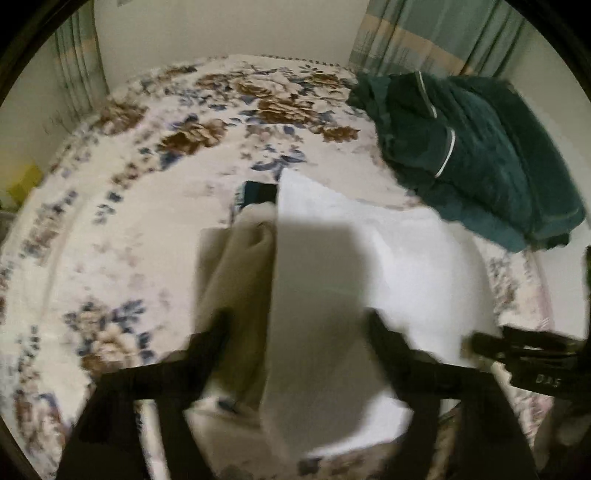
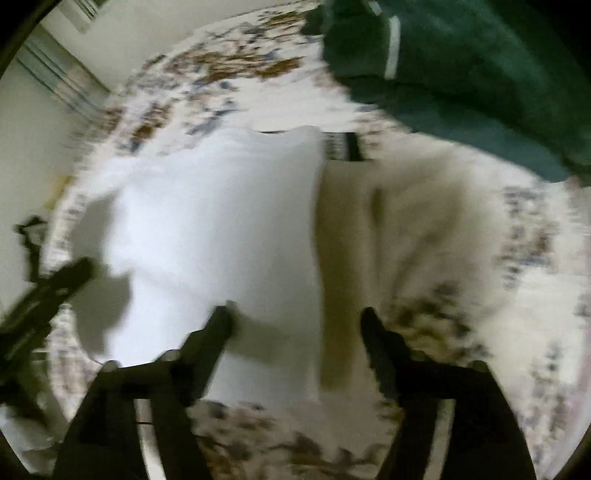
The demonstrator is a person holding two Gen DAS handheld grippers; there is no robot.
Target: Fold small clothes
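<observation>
A white garment (image 1: pixel 369 266) lies folded lengthwise on the floral bedspread (image 1: pixel 110 229), and shows in the right wrist view (image 2: pixel 214 229) too. A beige garment (image 1: pixel 240 280) lies beside it, also seen in the right wrist view (image 2: pixel 399 221). My left gripper (image 1: pixel 295 332) is open above the white garment's near edge, holding nothing. My right gripper (image 2: pixel 295 321) is open over the seam between the two garments, empty. The right gripper shows in the left wrist view (image 1: pixel 517 354). Both views are blurred.
A dark green garment pile (image 1: pixel 480 158) with white piping lies at the back right of the bed, also in the right wrist view (image 2: pixel 461 74). Curtains (image 1: pixel 424 33) and a wall stand behind the bed. A small dark patterned item (image 1: pixel 256 192) lies beyond the beige garment.
</observation>
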